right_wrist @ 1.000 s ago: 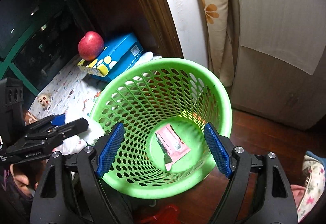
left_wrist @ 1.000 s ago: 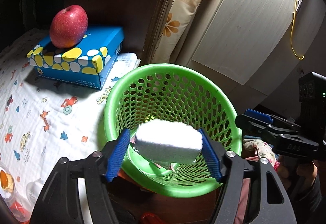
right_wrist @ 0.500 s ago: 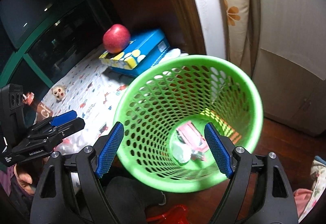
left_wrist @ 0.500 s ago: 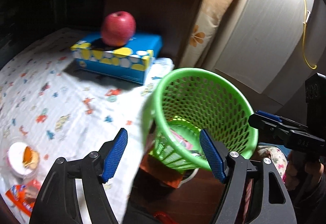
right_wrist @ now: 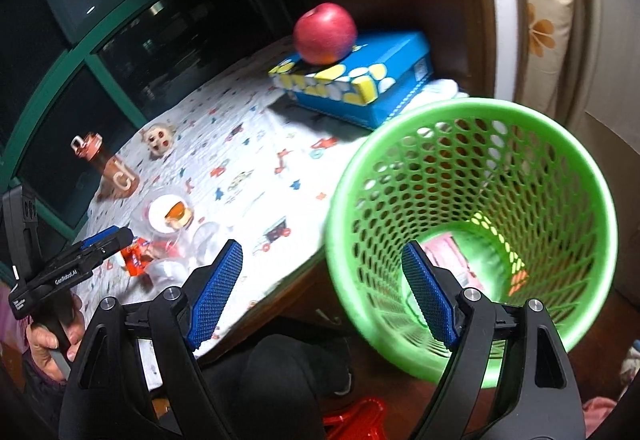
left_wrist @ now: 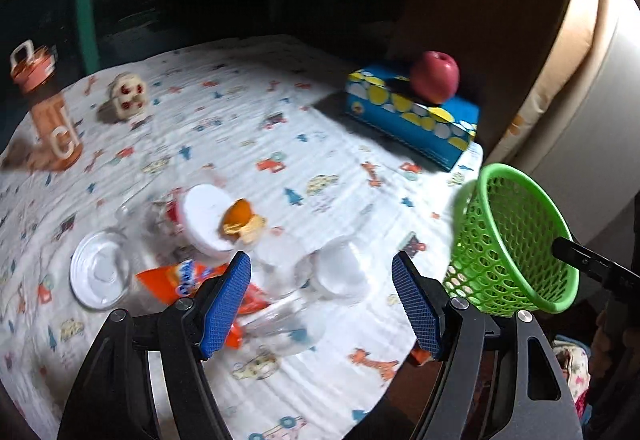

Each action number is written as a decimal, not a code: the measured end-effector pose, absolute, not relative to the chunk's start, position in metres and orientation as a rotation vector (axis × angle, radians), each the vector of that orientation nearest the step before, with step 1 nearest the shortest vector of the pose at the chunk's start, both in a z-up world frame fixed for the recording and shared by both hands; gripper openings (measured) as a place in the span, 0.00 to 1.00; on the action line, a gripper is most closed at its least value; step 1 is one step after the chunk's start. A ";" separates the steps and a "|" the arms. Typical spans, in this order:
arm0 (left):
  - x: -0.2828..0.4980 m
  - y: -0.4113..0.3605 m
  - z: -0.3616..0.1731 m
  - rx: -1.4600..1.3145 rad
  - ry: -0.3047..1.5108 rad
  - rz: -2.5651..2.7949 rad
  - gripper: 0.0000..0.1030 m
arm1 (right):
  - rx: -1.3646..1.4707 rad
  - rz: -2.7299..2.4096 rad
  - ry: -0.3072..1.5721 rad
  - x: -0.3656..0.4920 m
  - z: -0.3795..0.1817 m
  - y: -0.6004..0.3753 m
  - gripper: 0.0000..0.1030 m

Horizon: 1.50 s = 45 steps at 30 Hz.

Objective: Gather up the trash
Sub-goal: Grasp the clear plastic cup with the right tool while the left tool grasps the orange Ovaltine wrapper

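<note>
My left tool [left_wrist: 321, 302] hangs spread and empty with the wrapper [left_wrist: 188, 282] and cups [left_wrist: 340, 272] just ahead on the worktop [left_wrist: 280, 144], nearer it than my spread right tool [right_wrist: 322, 294] beside the basket [right_wrist: 472, 224].

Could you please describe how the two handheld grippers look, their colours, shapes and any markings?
Both the left gripper and the right gripper have black plastic triangular frames with silver bolts and two flat fingers faced with textured blue pads. Seen from the right wrist view, the left gripper carries small white lettering on its black body; a bare hand holds its handle.
</note>
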State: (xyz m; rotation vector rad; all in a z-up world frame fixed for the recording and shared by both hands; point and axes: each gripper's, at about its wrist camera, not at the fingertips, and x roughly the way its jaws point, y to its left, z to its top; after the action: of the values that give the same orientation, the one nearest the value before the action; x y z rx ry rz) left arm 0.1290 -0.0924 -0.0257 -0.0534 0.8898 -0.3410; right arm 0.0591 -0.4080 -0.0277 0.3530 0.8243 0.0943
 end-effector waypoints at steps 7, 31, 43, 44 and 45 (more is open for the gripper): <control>0.127 -0.033 -0.042 -0.167 0.922 -0.202 0.68 | 0.318 0.166 0.845 0.070 -0.029 -0.371 0.80; 0.151 -0.025 -0.083 -0.244 1.005 -0.210 0.30 | 0.227 0.325 0.956 0.082 -0.061 -0.290 0.80; 0.137 -0.012 -0.048 -0.220 0.927 -0.223 0.27 | 0.167 0.429 0.985 0.092 -0.077 -0.235 0.79; 0.136 -0.009 -0.046 -0.223 0.922 -0.225 0.27 | 0.162 0.442 0.984 0.094 -0.079 -0.229 0.79; 0.134 -0.007 -0.043 -0.227 0.918 -0.225 0.27 | 0.154 0.451 0.985 0.096 -0.080 -0.223 0.79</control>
State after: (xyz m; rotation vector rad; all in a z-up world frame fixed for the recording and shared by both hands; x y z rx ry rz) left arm 0.1344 -0.0067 -0.0427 -0.2274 0.9176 -0.2248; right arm 0.0962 -0.2233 -0.0802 0.1544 0.9848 0.4506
